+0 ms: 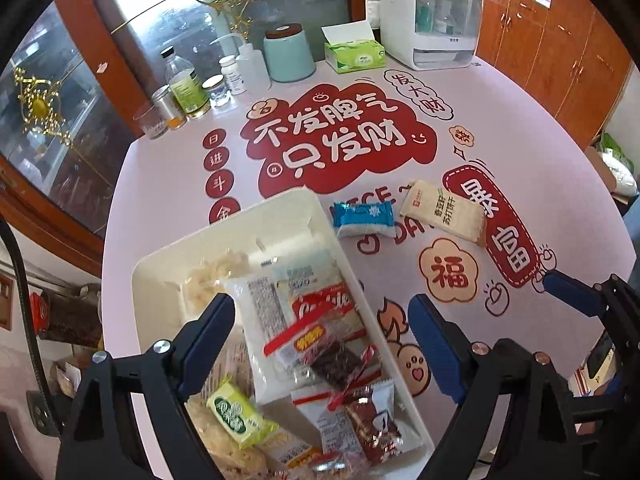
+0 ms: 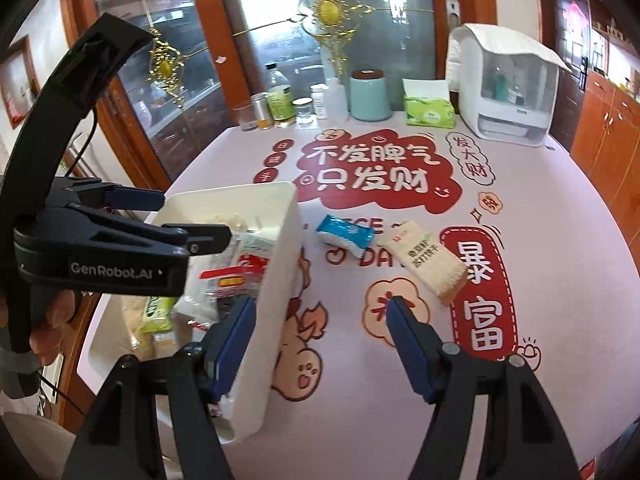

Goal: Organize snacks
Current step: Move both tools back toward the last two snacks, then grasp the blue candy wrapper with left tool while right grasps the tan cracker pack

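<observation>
Right wrist view: blue snack packet beside white bin.

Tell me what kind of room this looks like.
Probably a home dining or living area. A table with a printed festive cover holds household items: a tissue box, medicine-style bottles and a white countertop organizer. Wooden cabinets and a glass door with gold ornaments stand behind it.

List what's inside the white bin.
The white bin holds piled snack packets: a green-labelled packet, a red-and-white packet, a dark bar in clear wrap and pale crackers. Anything beneath the pile is covered.
</observation>
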